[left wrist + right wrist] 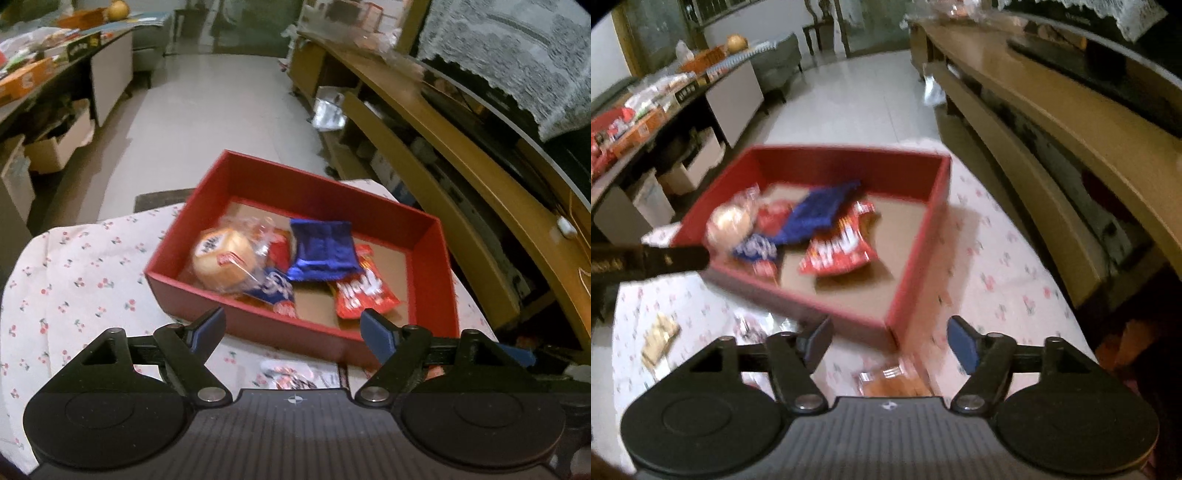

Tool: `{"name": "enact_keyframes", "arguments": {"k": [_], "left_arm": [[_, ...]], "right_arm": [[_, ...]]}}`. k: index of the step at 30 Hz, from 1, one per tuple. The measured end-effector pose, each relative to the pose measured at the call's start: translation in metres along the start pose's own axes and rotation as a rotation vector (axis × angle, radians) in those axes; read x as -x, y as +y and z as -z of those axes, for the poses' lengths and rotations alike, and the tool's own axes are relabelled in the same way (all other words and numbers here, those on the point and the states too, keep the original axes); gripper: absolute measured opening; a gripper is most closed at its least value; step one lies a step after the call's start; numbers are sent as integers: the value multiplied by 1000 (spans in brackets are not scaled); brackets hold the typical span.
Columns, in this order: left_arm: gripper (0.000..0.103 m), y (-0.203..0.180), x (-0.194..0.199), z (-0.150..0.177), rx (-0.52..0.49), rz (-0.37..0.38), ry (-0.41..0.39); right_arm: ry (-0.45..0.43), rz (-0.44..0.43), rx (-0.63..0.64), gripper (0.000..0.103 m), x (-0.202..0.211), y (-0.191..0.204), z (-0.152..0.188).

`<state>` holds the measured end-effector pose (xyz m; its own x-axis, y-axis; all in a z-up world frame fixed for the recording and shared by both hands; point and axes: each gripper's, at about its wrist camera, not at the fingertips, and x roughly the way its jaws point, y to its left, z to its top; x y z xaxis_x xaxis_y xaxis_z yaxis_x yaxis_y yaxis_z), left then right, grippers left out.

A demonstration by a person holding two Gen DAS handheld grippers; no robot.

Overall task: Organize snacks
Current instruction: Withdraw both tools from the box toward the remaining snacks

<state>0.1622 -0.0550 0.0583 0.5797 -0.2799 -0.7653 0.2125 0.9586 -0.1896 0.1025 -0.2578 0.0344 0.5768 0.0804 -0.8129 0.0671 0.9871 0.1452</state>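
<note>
The left tongs (293, 326) stand wide, empty, just short of the near wall of the red rectangular cardboard box (436, 236). The right tongs (890, 338) also stand wide, empty, near the box's near corner. Inside the box lie a round bun in clear wrap (223, 258), a dark blue foil packet (321, 251) and a red snack packet (364, 295). An orange wrapped snack (897, 380) lies on the floral-cloth surface (74, 266), outside the box.
</note>
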Motion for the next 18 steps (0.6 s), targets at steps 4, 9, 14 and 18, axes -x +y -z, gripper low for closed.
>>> {"name": "enact_keyframes", "arguments": {"k": [4,9,14,18], "left_arm": [[85,-9,2,8,-18,20,14],[86,-8,7,17,-26,33,30],[86,7,14,29,-1,29,59],[86,22,20,44,24,4,87]], "right_arm": [[71,14,18,84,-14,-4,12],[138,9,53,86,-32,-5,19],[222,3,110,86,-53,2,29],[214,18,174,90,-57,12,34]]}}
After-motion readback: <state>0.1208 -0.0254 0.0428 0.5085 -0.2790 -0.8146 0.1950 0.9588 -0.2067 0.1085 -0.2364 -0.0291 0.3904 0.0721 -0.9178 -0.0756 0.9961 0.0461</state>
